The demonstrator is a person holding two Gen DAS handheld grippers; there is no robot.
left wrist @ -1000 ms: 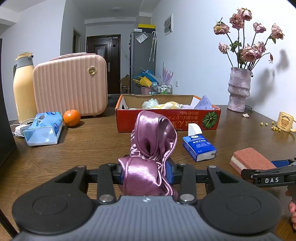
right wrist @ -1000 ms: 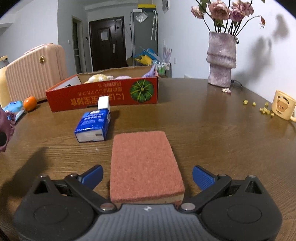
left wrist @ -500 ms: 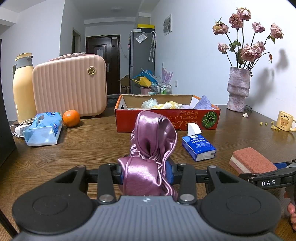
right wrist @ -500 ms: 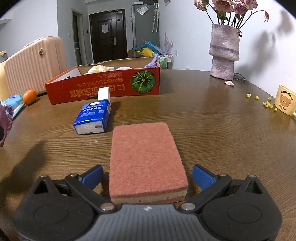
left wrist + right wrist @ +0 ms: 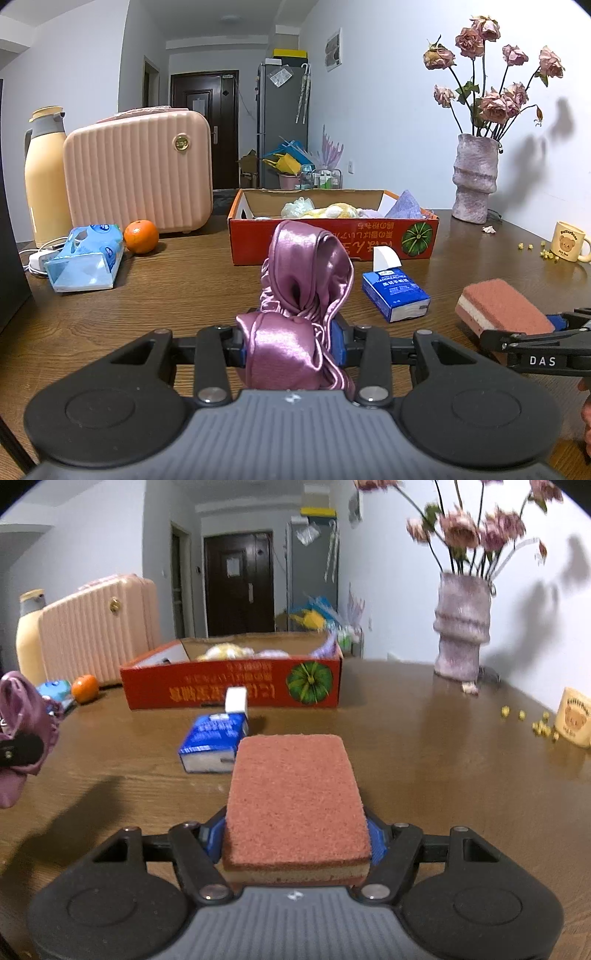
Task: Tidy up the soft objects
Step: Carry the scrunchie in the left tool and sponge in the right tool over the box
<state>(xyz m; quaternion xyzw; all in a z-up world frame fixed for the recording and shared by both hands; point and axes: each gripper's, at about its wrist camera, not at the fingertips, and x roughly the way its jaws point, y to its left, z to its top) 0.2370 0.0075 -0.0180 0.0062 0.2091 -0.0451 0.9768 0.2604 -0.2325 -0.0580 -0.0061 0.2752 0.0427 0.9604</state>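
2 grips: right gripper [image 5: 295,840] just closed onto sponge [image 5: 293,794], left gripper [image 5: 291,343] unchanged, clamping satin cloth [image 5: 299,295]

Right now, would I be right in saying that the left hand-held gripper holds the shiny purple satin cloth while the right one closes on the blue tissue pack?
Not quite. The left hand-held gripper does hold the shiny purple satin cloth, but the right hand-held gripper has just been closing on the reddish-brown rectangular sponge. The blue tissue pack lies untouched on the table, as the right wrist view shows.

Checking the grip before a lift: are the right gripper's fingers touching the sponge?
Touching. The right wrist view shows both blue fingers pressed against the sponge's sides.
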